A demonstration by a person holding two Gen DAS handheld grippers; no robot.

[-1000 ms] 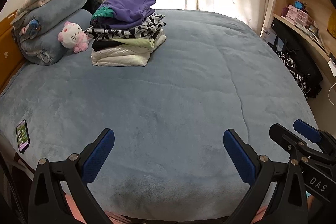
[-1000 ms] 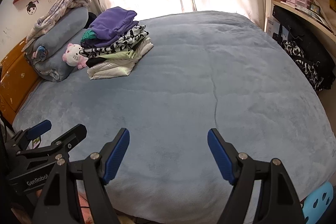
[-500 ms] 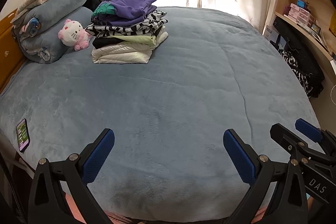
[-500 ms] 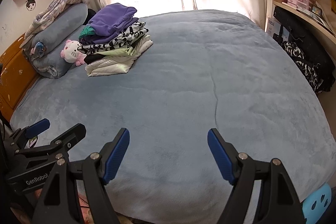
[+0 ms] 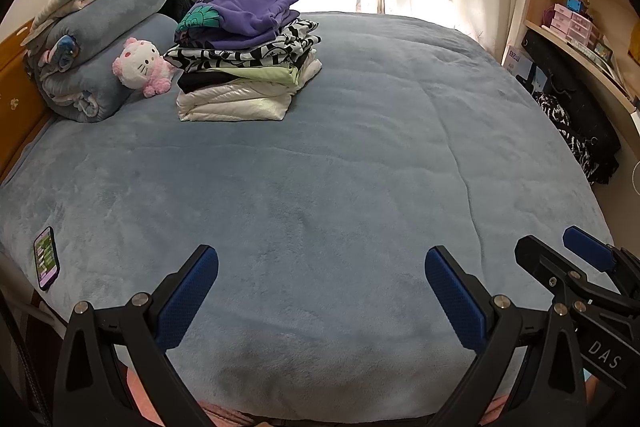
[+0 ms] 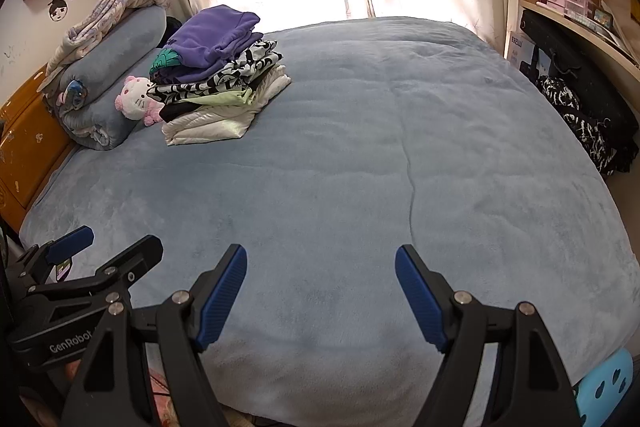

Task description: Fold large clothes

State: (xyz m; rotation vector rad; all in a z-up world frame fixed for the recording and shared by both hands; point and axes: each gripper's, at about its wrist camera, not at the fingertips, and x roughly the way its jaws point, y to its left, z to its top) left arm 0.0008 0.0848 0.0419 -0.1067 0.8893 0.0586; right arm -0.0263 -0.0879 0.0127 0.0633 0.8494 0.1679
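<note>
Left wrist view: the left hand-held gripper [image 5: 321, 291] hangs wide open, empty, above the bare blue bed [image 5: 340, 187] — a folded stack of clothes [image 5: 248, 55] sits far-left beside the plush toy [image 5: 140, 66].

Right wrist view: the right hand-held gripper [image 6: 320, 291] gapes empty too — folding looks finished, unless the dark garments [image 6: 584, 131] draped by the shelf remain

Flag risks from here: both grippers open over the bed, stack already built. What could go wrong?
1. The folded stack is tall and its purple top piece overhangs unevenly; adding or nudging could topple it toward the plush toy.
2. A phone lies at the bed's near-left edge; dragging a garment across the blue blanket might sweep it off.
3. The left gripper and right gripper sit close; they may collide.
</note>
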